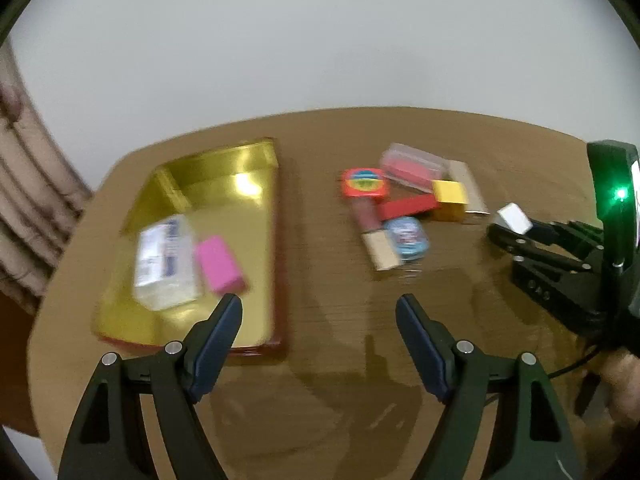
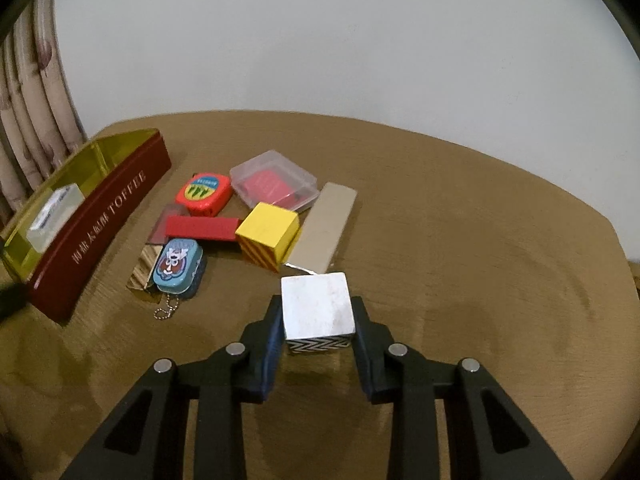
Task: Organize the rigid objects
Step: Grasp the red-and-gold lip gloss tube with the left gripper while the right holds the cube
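My right gripper (image 2: 318,320) is shut on a white cube (image 2: 317,310) with a black zigzag side; it also shows in the left wrist view (image 1: 515,218), held above the table. My left gripper (image 1: 319,312) is open and empty, just right of the gold tin tray (image 1: 256,184). The tray holds a clear box (image 1: 166,264) and a pink block (image 1: 220,266). In the pile lie a yellow cube (image 2: 268,236), a red bar (image 2: 200,229), a blue tin (image 2: 178,266), a red tape measure (image 2: 204,194), a clear case (image 2: 274,184) and a grey flat bar (image 2: 324,226).
The tray's red outer wall (image 2: 100,224) reads TOFFEE. A gold-striped block (image 2: 142,270) lies under the blue tin. The round brown table's (image 2: 480,260) far edge meets a white wall. A curtain (image 2: 28,100) hangs at the left.
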Motion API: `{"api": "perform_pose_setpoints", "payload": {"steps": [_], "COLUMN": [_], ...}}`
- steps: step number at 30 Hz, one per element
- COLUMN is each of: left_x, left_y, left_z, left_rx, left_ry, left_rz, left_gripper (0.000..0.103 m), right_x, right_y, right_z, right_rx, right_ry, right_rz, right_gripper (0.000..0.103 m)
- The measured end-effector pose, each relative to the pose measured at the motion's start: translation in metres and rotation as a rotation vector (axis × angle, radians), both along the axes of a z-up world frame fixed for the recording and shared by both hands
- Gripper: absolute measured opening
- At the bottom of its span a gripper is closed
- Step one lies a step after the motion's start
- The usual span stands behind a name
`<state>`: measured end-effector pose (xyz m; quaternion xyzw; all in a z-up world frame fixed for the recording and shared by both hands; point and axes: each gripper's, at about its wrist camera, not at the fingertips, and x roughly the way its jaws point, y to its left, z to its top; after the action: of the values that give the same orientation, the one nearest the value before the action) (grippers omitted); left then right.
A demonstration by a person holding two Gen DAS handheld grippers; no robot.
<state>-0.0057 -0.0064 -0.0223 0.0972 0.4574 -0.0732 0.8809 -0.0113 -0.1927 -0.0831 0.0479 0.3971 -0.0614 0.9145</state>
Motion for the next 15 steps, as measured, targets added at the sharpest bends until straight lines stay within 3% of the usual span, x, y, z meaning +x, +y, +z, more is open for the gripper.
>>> {"api": "perform_pose_setpoints", "payload": {"steps": [8,15], "left_x": [0.024,0.056], "left_y": [-0.02,-0.024], "left_z": [-0.024,-0.052], "left_rx": [-0.054,-0.087], "left_ry": [0.056,0.113], "left_rz": [0.035,0.097], "left_gripper": [0.076,0.073], "right_x": [-0.028,-0.026], "right_y": [-0.014,-0.011], "right_z": [0.008,0.011], "right_rx": [0.015,0.014], "right_ry": [-0.03,-0.039], "right_rz": [0.019,0.042], "right_gripper": [0.032,0.032]}}
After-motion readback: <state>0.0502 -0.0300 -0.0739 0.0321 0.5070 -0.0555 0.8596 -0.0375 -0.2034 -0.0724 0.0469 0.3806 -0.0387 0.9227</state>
